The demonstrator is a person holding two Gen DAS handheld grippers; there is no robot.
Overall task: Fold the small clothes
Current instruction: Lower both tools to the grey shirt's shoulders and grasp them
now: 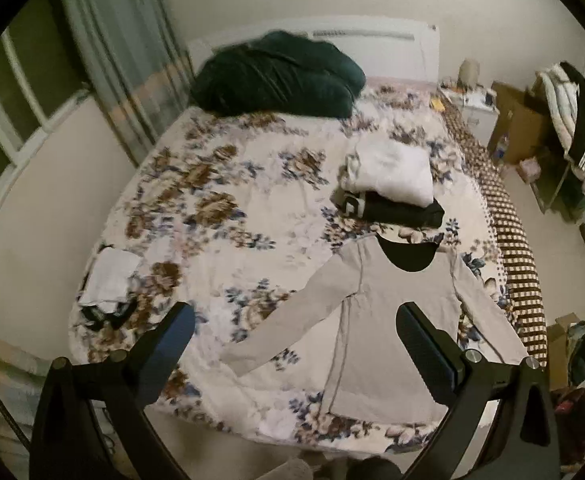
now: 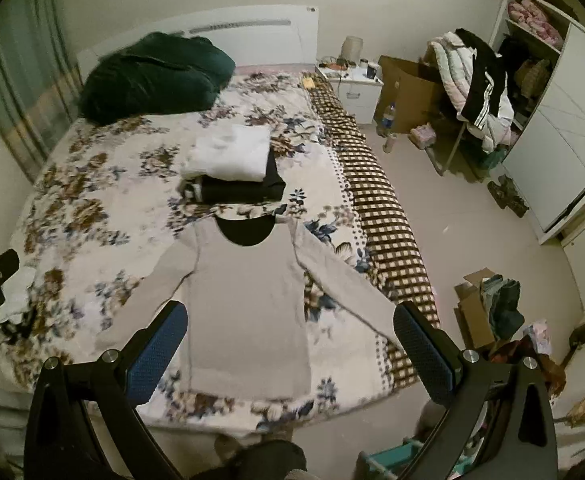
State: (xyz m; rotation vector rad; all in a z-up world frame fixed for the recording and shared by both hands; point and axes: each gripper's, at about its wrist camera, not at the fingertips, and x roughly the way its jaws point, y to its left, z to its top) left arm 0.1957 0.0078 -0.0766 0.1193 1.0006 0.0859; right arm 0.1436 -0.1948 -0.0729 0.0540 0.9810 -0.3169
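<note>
A light grey long-sleeved top (image 2: 248,312) lies flat on the bed (image 2: 92,184), near the foot end and toward the right side. Its body is spread out smooth. Both sleeves stick out and slant down toward the foot of the bed. The inside of its neck hole looks black.

Just past the neck of the top sits a small pile of folded clothes (image 2: 232,168). A white folded piece is on top and a black folded piece is under it.

The left tool (image 1: 296,344) is held up above the foot of the bed. Its two fingers are spread wide apart and hold nothing. The right tool (image 2: 288,340) is also up in the air over the top, with its fingers wide apart and nothing between them. Both tools have blue pads on the inside.

Near the left edge of the bed is a loose heap of white and dark clothes (image 1: 108,284). A dark green blanket (image 1: 276,74) is bunched up at the head of the bed. The bed cover has brown and blue flowers, and a brown checked blanket (image 2: 376,216) hangs along the right side.
</note>
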